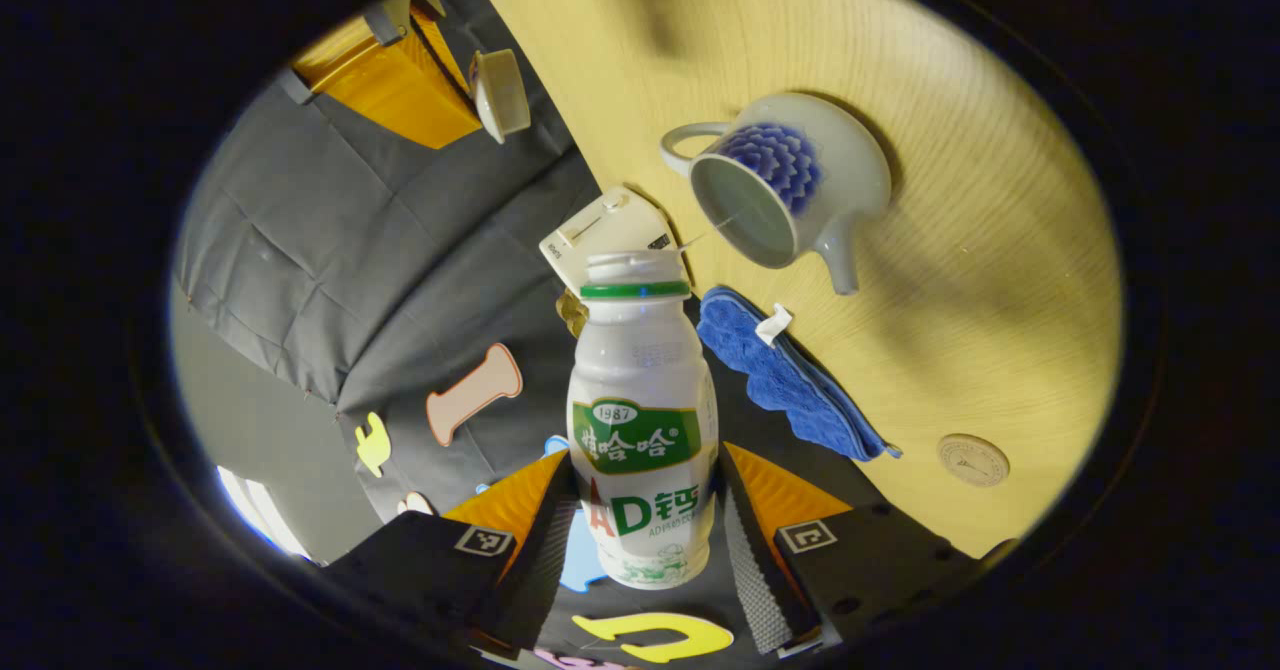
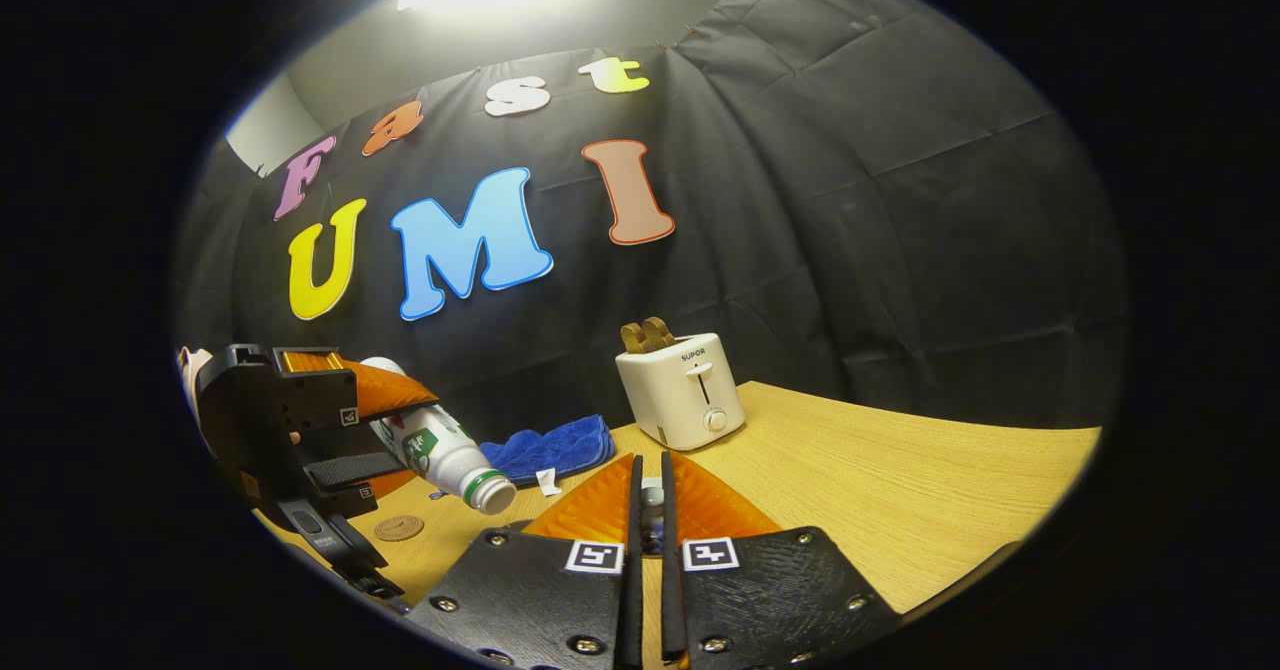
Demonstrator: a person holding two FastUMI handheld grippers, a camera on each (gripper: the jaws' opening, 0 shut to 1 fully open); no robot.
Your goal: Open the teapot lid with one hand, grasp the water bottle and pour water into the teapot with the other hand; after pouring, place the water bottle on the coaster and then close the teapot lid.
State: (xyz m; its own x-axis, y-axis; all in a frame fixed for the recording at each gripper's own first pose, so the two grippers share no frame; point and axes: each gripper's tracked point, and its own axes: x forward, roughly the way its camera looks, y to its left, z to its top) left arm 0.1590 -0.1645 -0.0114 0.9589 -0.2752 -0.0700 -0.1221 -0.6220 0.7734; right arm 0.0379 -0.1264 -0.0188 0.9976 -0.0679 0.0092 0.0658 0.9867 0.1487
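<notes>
On the table (image 1: pixel 1000 250) the teapot (image 1: pixel 790 180) stands open-mouthed just beyond the tilted water bottle (image 1: pixel 642 420), mouth aimed towards it — left claw (image 1: pixel 645 540) grips the bottle's base. Right claw (image 2: pixel 650 510) is closed on the small lid (image 2: pixel 651 498). Blue cloth (image 1: pixel 780 375) lies near; the coaster (image 1: pixel 973 459) sits apart.

Water bottle (image 1: pixel 642 430) tipped, mouth toward lidless teapot (image 1: pixel 785 185) — coaster (image 1: pixel 973 459) bare; lid (image 2: pixel 651 495) probably raised.

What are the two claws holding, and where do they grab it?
The left claw grips the water bottle around its lower body. The right claw pinches something small, likely the teapot lid.
</notes>
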